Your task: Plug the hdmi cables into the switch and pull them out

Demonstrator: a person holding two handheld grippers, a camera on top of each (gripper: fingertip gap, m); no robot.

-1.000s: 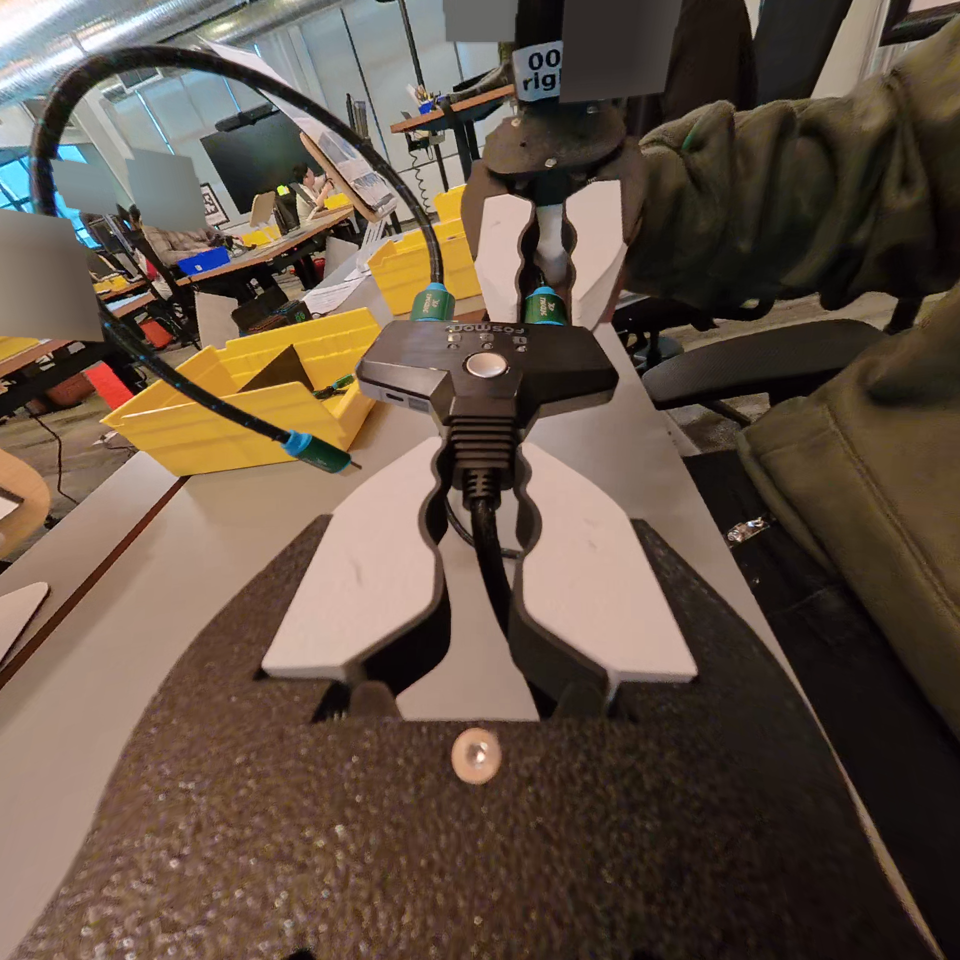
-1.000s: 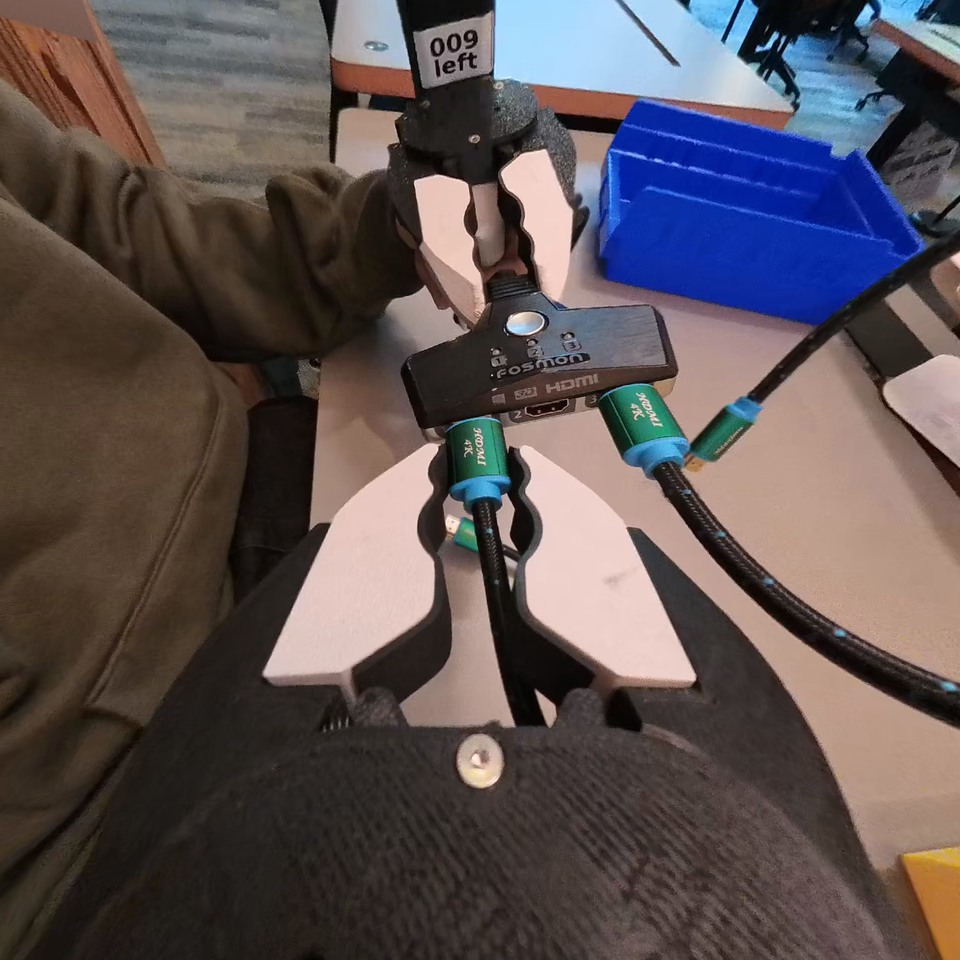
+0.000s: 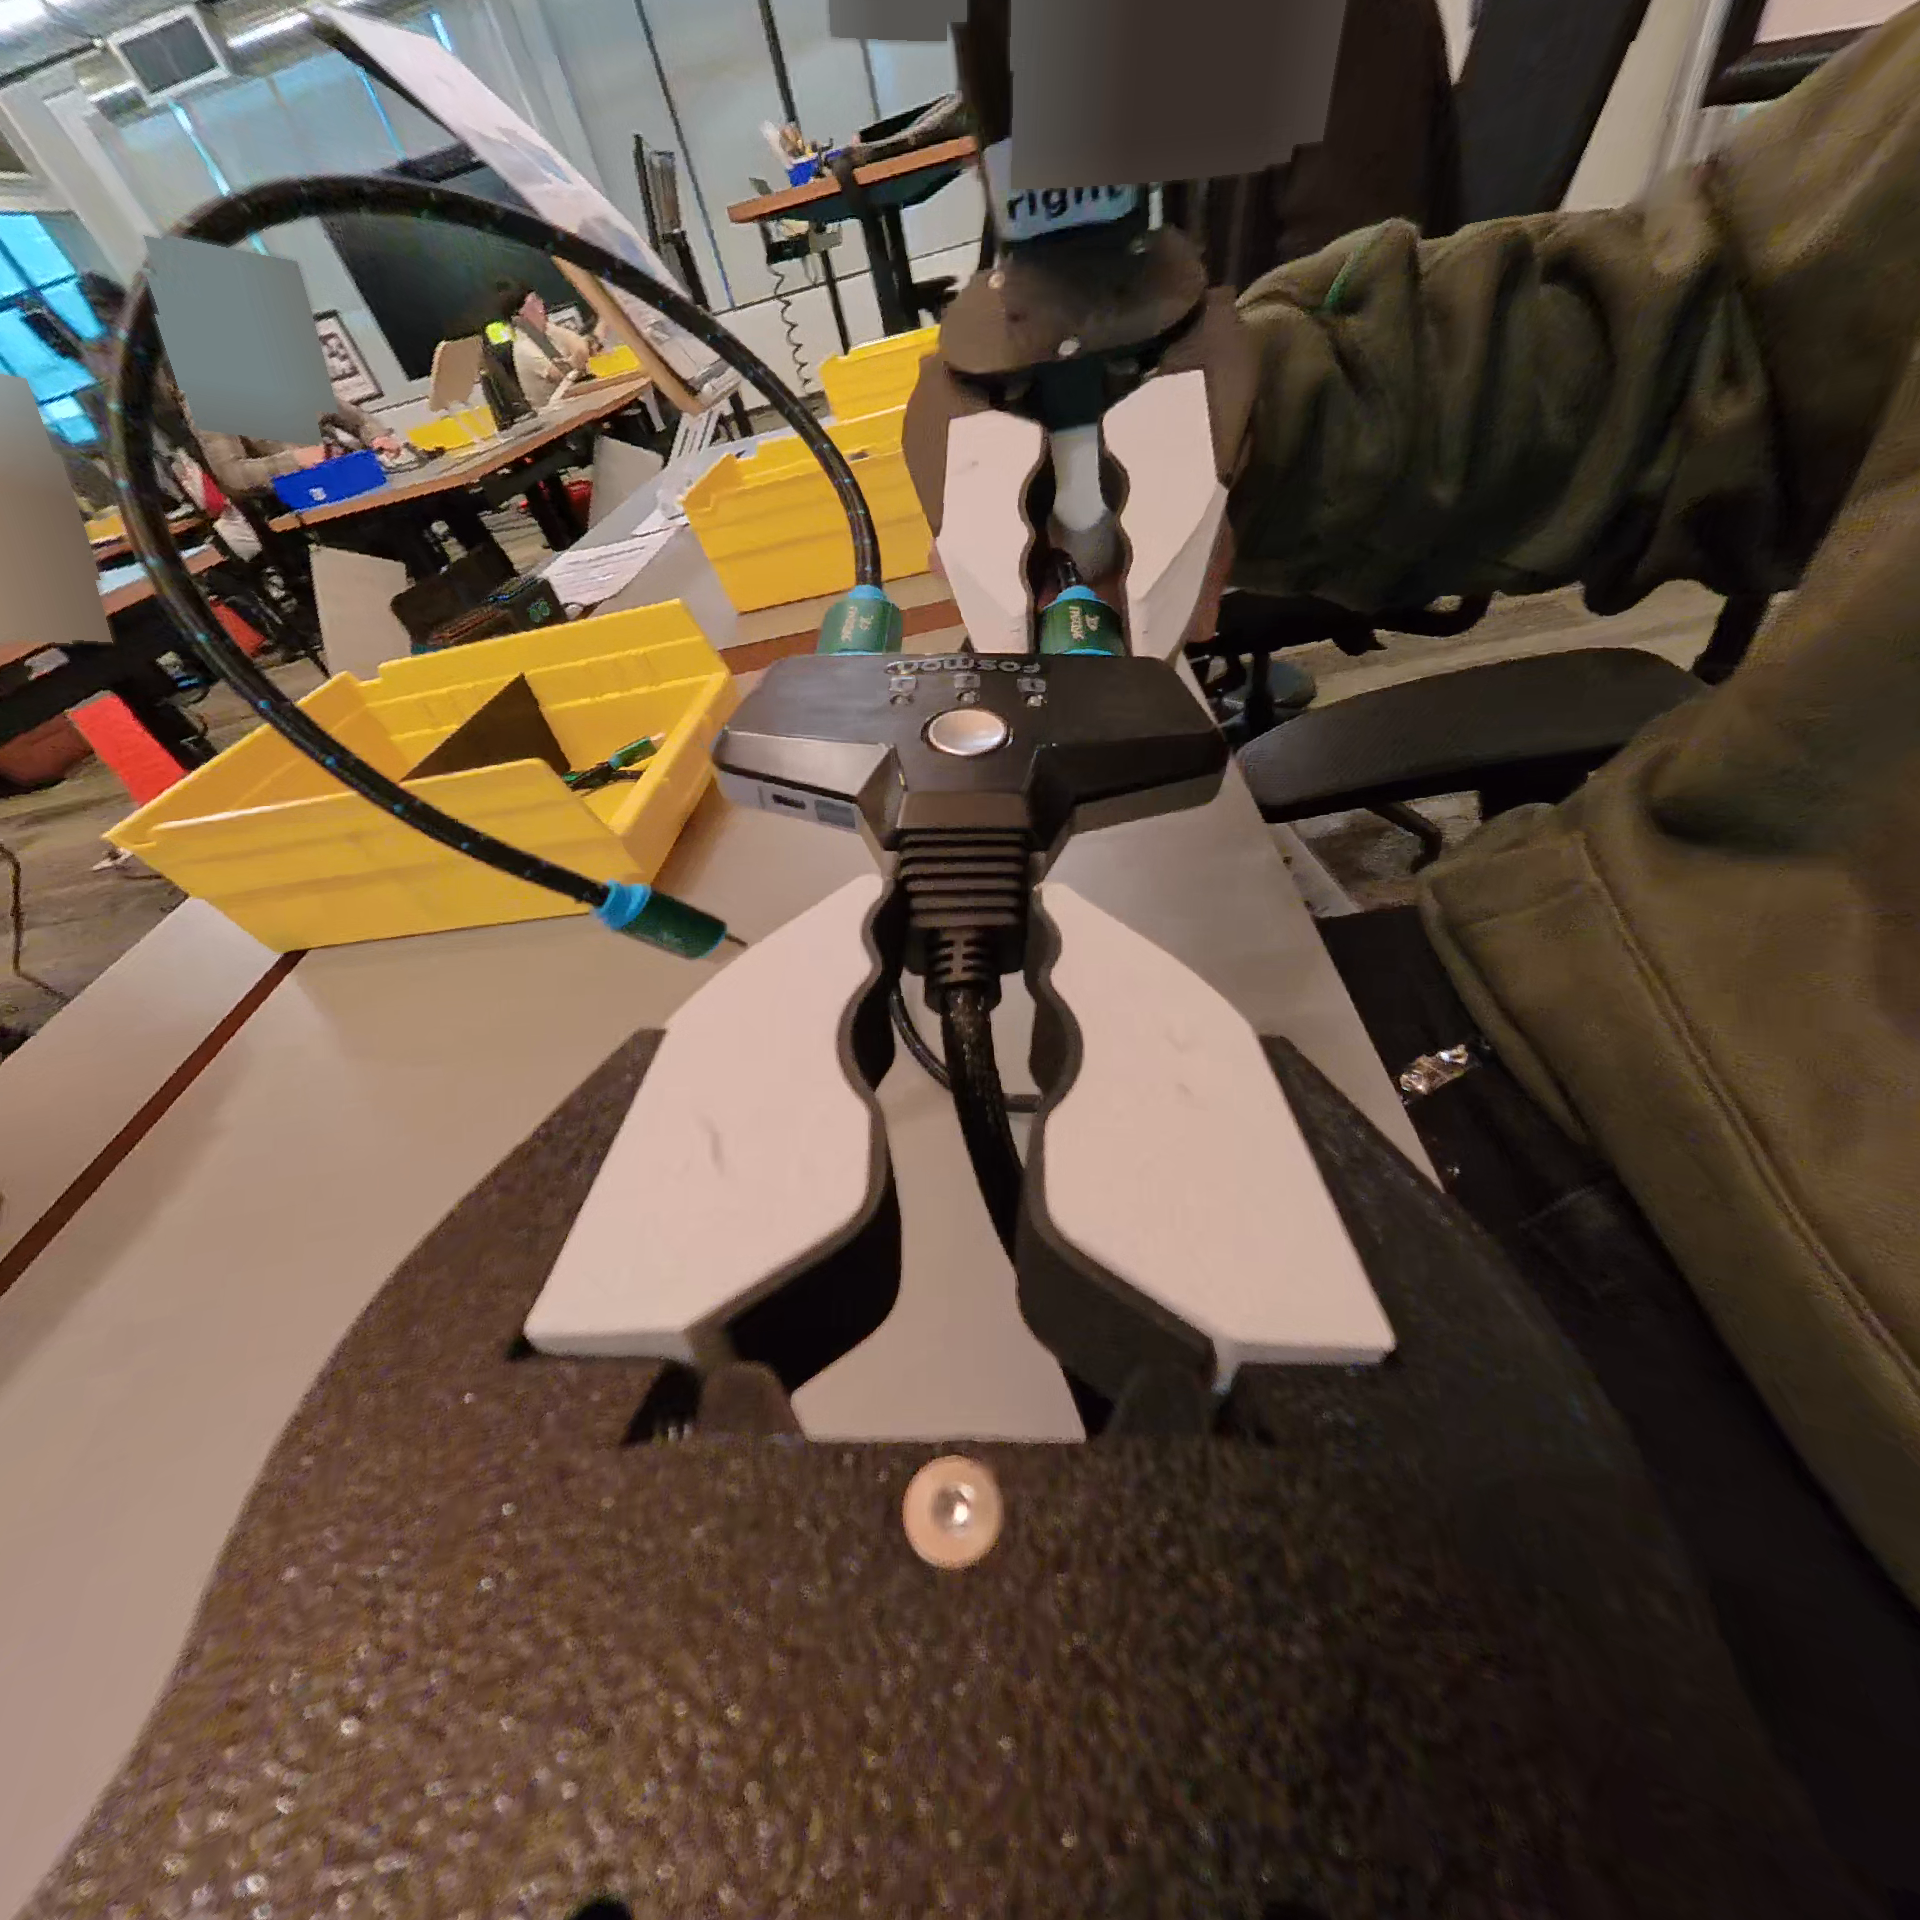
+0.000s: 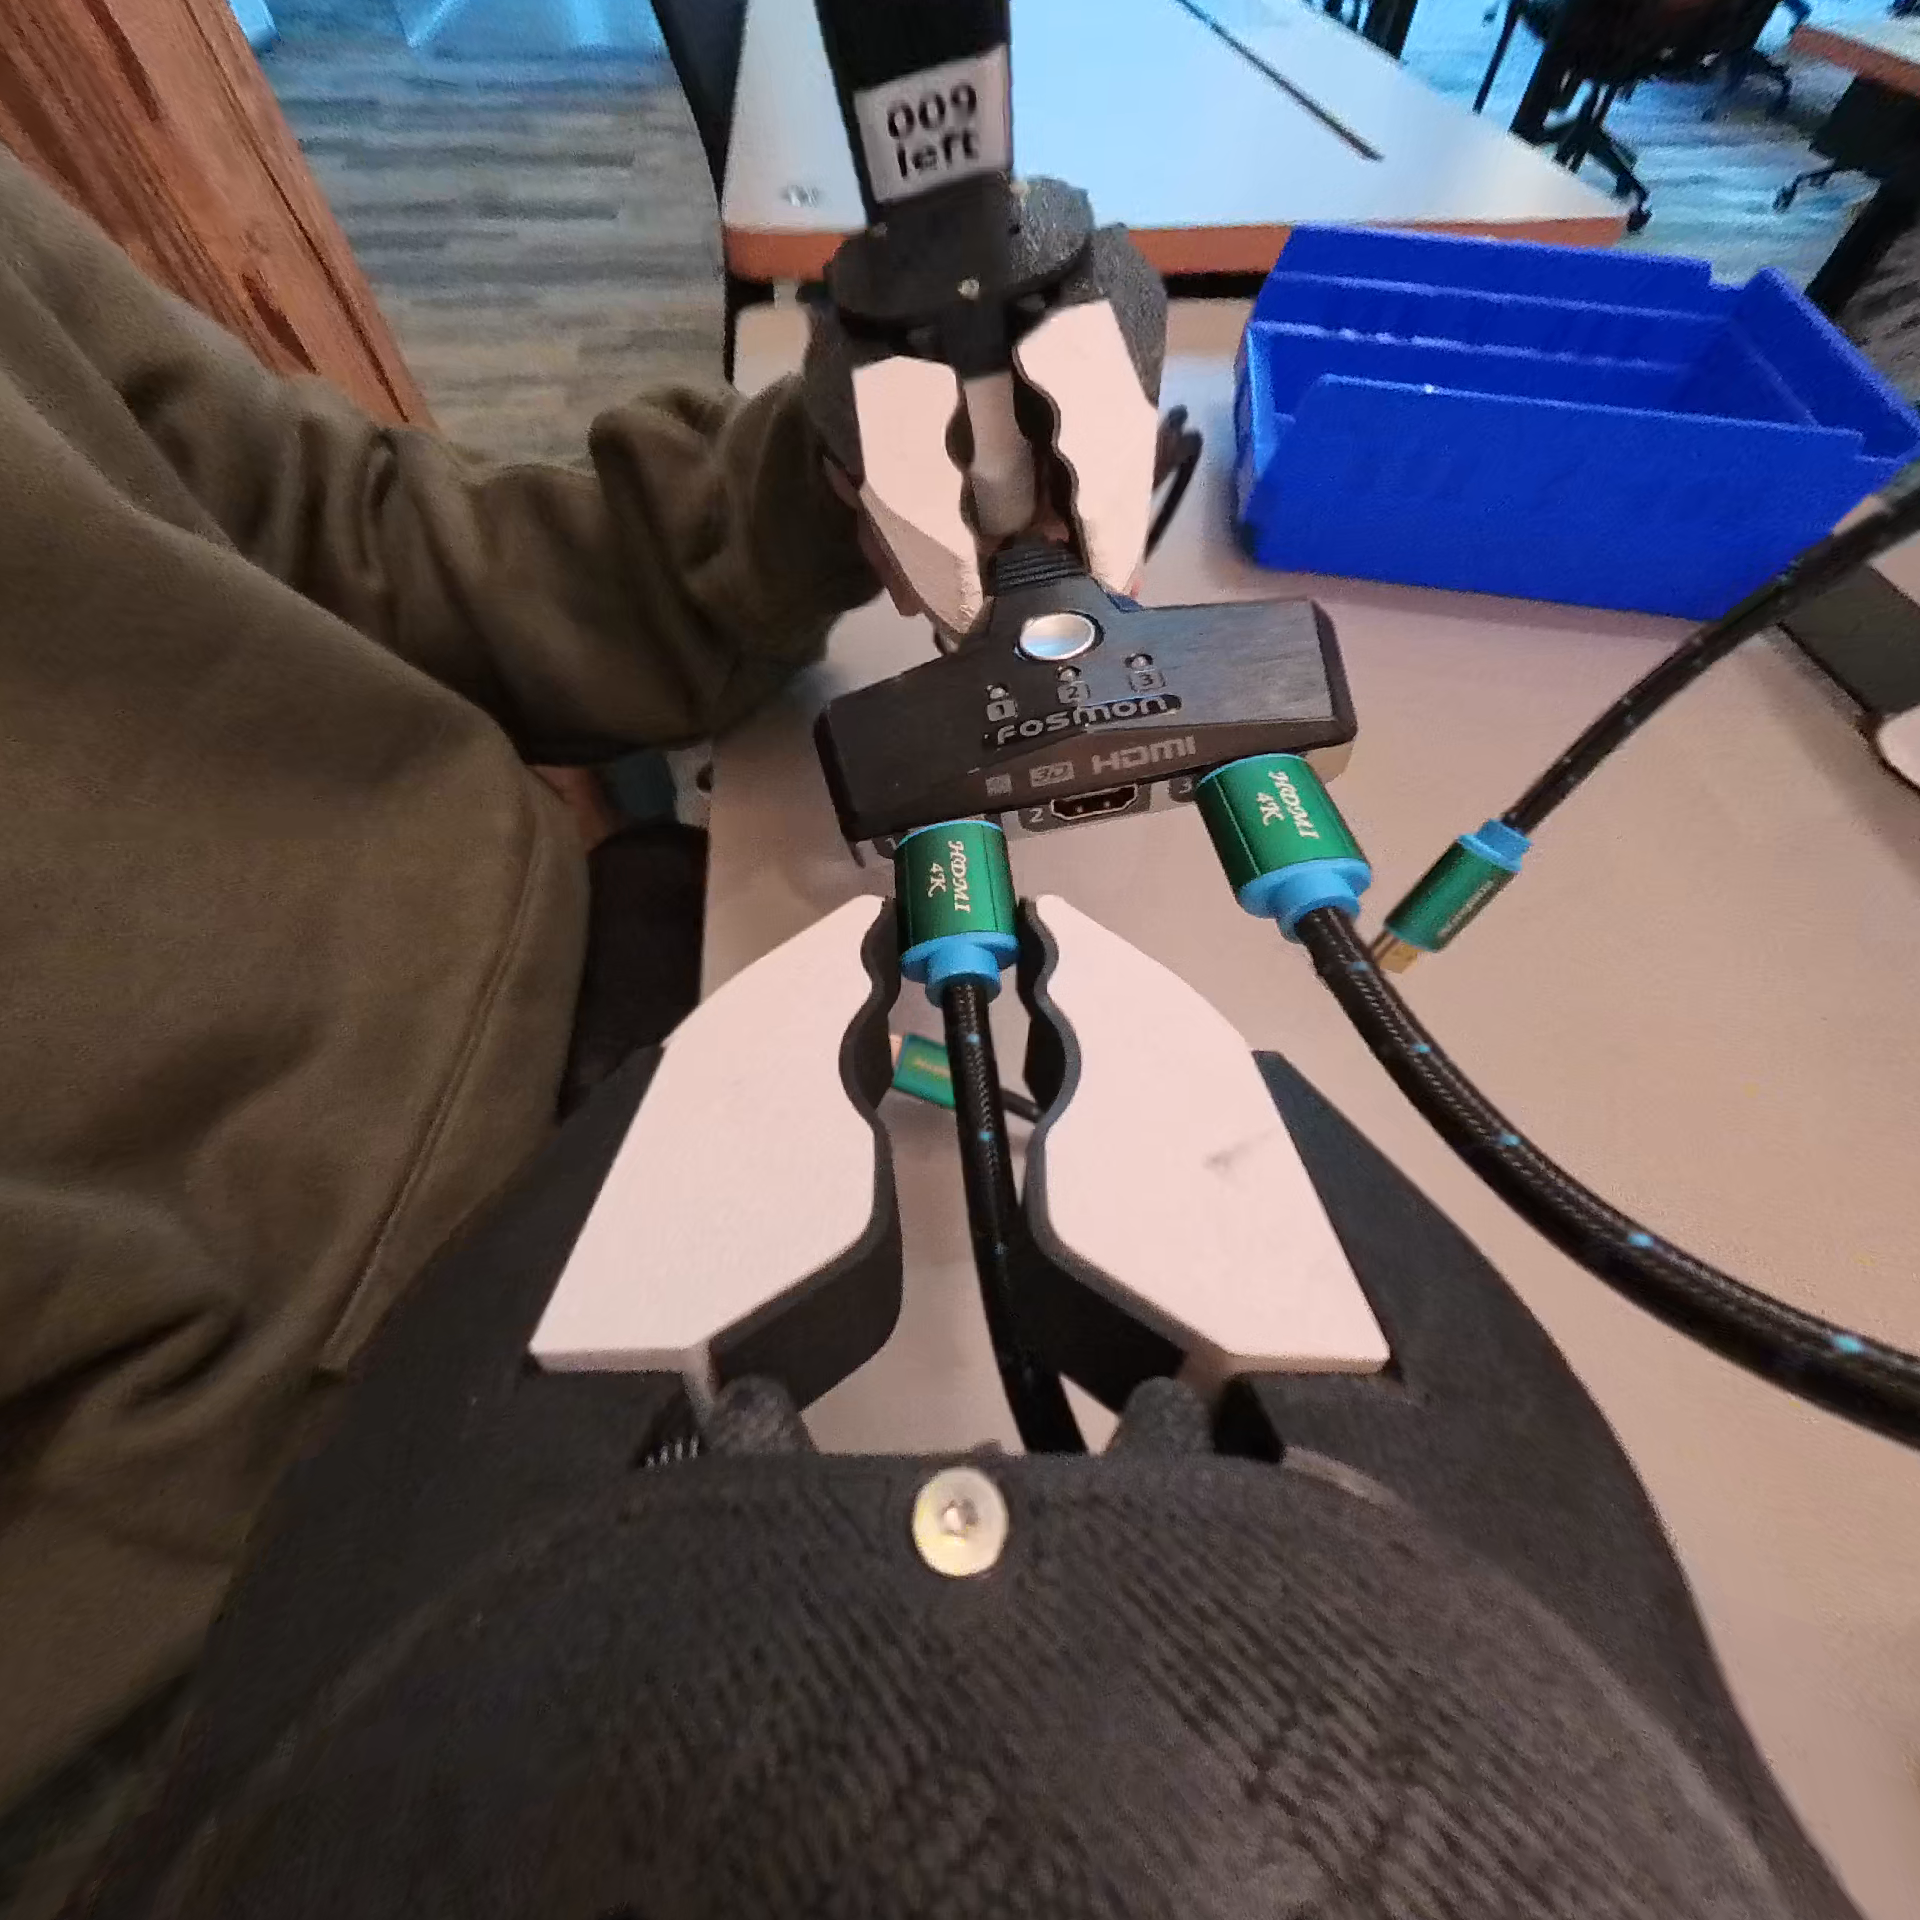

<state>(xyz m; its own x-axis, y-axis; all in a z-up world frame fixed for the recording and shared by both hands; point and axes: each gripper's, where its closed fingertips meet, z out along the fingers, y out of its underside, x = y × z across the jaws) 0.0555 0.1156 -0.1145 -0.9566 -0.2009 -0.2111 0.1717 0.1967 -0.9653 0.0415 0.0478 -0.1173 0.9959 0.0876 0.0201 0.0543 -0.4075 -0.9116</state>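
My left gripper pinches the ribbed strain relief at the tail of the black HDMI switch, holding the switch above the grey table. My right gripper closes its jaws on the green plug seated in the switch's outer port on the person's side, with its braided cable running back between the fingers. A second green plug sits in the opposite outer port; the middle port between them is open. That second cable arcs up and round, and its free green end hangs just above the table.

Beyond the switch I see a yellow bin holding a dark triangular divider and one small green-tipped cable end; more yellow bins stand farther back, and I cannot tell their contents. In the right wrist view a blue bin sits on the table past the switch, nothing visible inside its compartments. An olive sleeve covers each arm.
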